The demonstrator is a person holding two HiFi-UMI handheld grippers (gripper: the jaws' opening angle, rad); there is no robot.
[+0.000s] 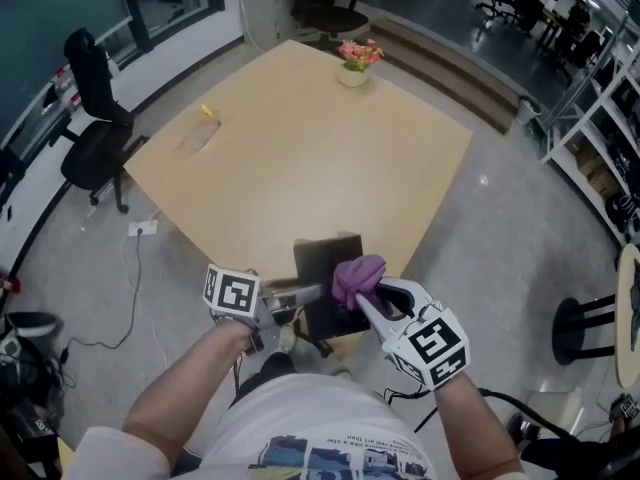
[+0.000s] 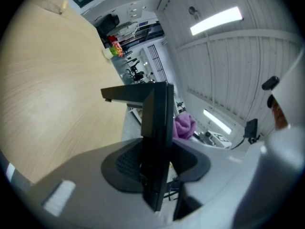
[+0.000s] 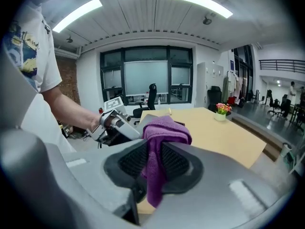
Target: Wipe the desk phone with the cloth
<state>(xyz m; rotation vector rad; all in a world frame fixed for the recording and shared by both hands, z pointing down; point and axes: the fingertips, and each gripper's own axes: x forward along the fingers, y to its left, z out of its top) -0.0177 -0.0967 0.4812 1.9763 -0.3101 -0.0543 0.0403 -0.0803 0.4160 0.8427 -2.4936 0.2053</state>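
At the six o'clock edge of the table [image 1: 300, 158], as my head view shows it, the desk phone [image 1: 328, 280] reads as a dark slab. It looks tipped up off the wood, though from this steep angle I can't be sure.

My left gripper [image 1: 305, 293] reaches it from nine o'clock. In the left gripper view the phone [image 2: 157, 142] runs edge-on straight between the jaws. Both pads press on its faces, so the left gripper [image 2: 155, 161] is clamped on it, with the jaws held partly apart by the slab's thickness.

My right gripper [image 1: 365, 298] comes in from about four o'clock and carries the purple cloth [image 1: 357, 278]. The cloth lies against the phone's three o'clock side. In the right gripper view the jaws of the right gripper [image 3: 155, 163] are closed on the cloth [image 3: 159, 147], which bunches above the tips and hangs in a tail below them. The left gripper [image 3: 116, 125] shows at ten o'clock of the bundle.

From the left gripper view the cloth [image 2: 184, 126] sits at two o'clock, just beyond the phone's far face.

A flower pot [image 1: 353, 68] stands at the table's twelve o'clock edge, well apart from all this.
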